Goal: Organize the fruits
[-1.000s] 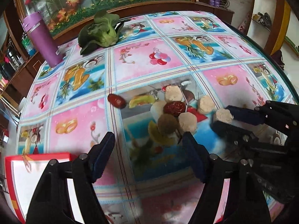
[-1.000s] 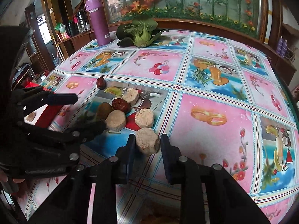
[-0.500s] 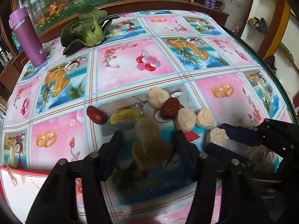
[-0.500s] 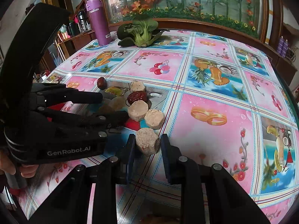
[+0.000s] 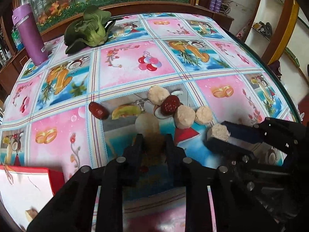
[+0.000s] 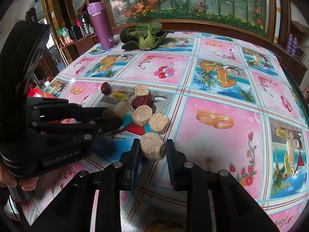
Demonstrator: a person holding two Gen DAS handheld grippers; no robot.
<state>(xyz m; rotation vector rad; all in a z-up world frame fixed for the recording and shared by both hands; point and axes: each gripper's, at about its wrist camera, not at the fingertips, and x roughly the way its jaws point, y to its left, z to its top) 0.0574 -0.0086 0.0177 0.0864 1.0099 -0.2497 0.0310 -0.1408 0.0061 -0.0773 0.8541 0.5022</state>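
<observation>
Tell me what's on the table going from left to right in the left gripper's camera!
Red-edged box → purple bottle → bok choy → lone red date → brown fruit in the left gripper → pale cake held by the right gripper.

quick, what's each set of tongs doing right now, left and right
Left tongs: closed on a small brown fruit.
Right tongs: closed on a beige round cake.
</observation>
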